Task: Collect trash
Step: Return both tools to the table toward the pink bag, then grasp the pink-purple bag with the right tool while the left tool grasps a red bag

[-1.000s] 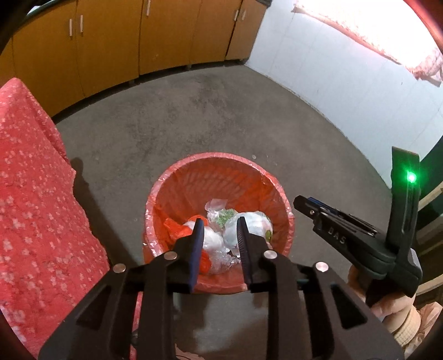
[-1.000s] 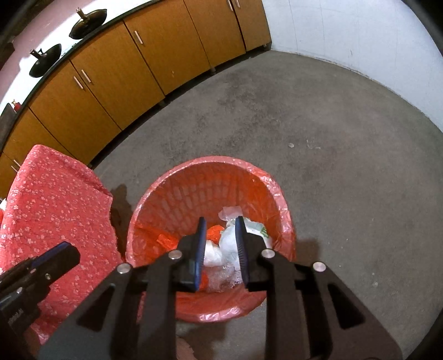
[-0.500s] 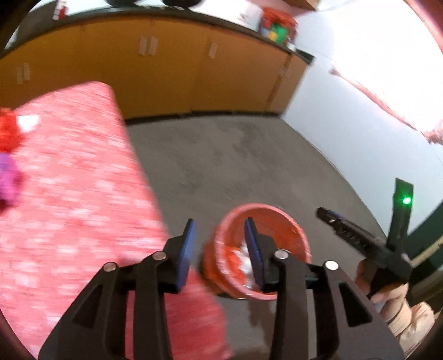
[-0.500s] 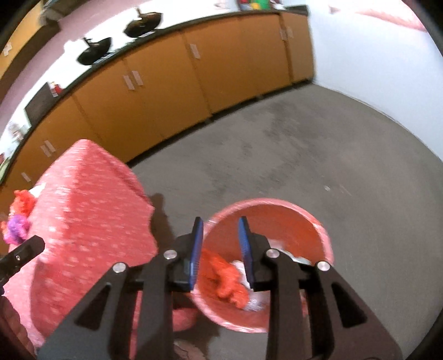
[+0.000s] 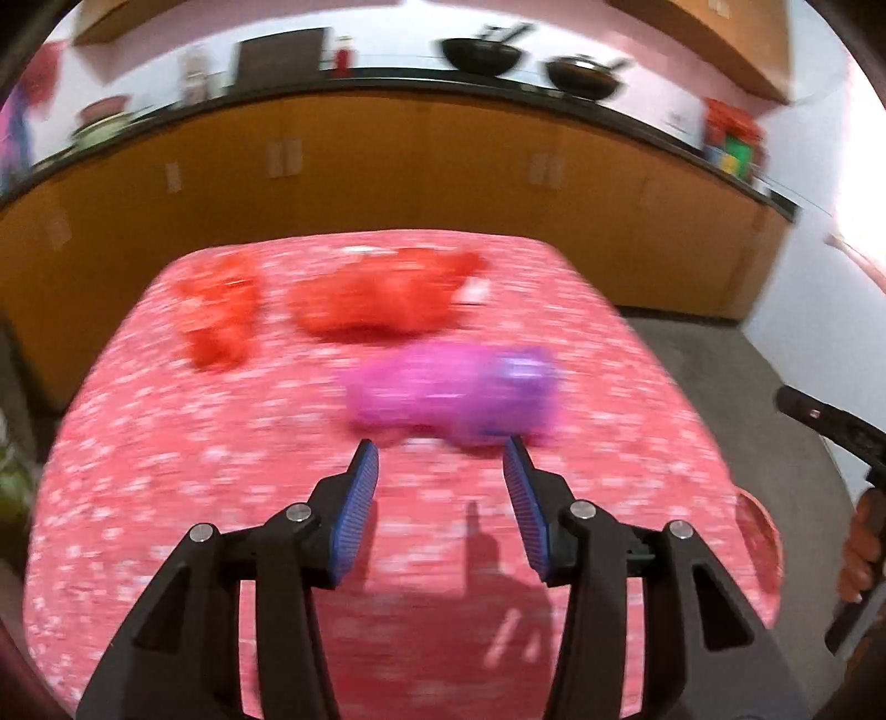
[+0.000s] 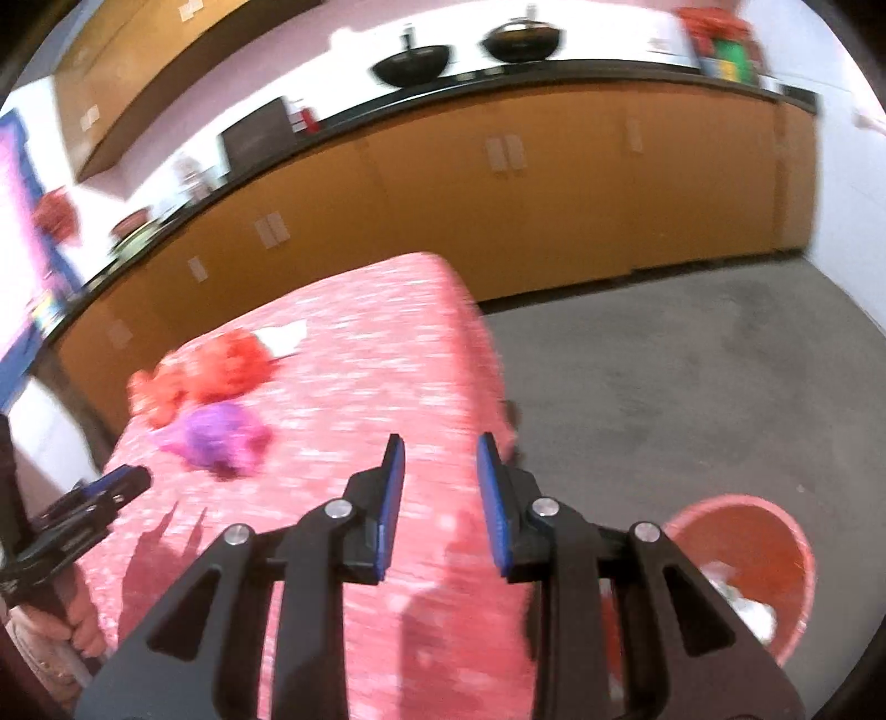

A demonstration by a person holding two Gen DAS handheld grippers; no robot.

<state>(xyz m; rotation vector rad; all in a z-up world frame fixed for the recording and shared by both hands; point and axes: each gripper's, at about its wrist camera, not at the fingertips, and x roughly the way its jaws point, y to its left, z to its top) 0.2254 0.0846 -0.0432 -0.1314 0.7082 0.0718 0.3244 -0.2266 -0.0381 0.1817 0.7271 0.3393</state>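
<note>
A crumpled purple bag (image 5: 451, 396) lies on the red flowered table (image 5: 221, 498), just beyond my open, empty left gripper (image 5: 440, 457). Two crumpled red bags (image 5: 376, 296) (image 5: 221, 315) lie farther back, with a white scrap (image 5: 476, 288) beside them. In the right wrist view the purple bag (image 6: 219, 437) and red bags (image 6: 210, 371) sit left of my open, empty right gripper (image 6: 437, 451), which hovers over the table's right edge. The red bin (image 6: 742, 559) holding trash stands on the floor at lower right.
Orange cabinets (image 5: 443, 183) under a black counter with woks (image 5: 482, 52) run behind the table. Grey floor (image 6: 692, 360) lies right of the table. The other gripper shows at each view's edge (image 5: 830, 421) (image 6: 83, 509).
Both grippers have swung up and left from over the red bin to the table, and both have opened wider. The bags on the table have come into view.
</note>
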